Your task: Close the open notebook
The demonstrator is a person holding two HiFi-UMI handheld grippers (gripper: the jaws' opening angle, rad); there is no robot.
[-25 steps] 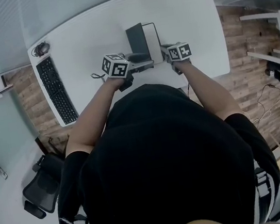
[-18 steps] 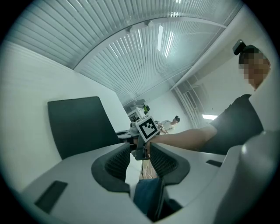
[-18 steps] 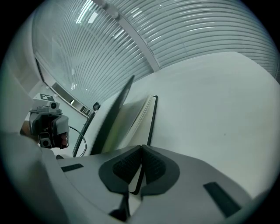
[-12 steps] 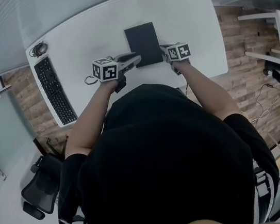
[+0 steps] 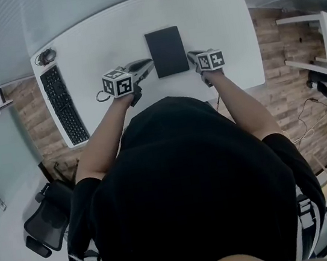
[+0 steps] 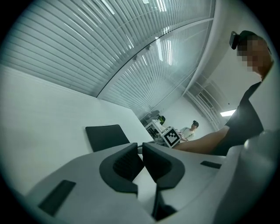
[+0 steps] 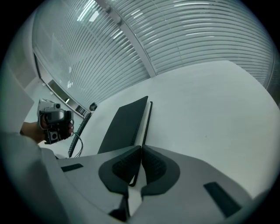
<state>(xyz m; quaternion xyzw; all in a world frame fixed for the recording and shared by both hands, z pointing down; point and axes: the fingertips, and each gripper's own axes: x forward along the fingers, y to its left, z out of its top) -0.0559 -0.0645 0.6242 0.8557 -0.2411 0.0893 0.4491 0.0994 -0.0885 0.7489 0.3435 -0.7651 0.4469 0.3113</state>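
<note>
One tabletop [image 5: 213, 16] carries one black notebook [image 5: 167, 51] toward 12 o'clock and one keyboard [image 5: 64, 105] at 9 o'clock. There are two tongs: the left tongs [image 5: 149, 64], whose jaws have just closed further with nothing between them, and the right tongs [image 5: 191, 56]. One office chair [image 5: 43, 221] stands at 8 o'clock.

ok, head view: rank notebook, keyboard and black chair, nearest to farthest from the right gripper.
1. notebook: closed, its right edge clamped in the right gripper.
2. keyboard: along the left edge of the table.
3. black chair: on the floor, lower left.
</note>
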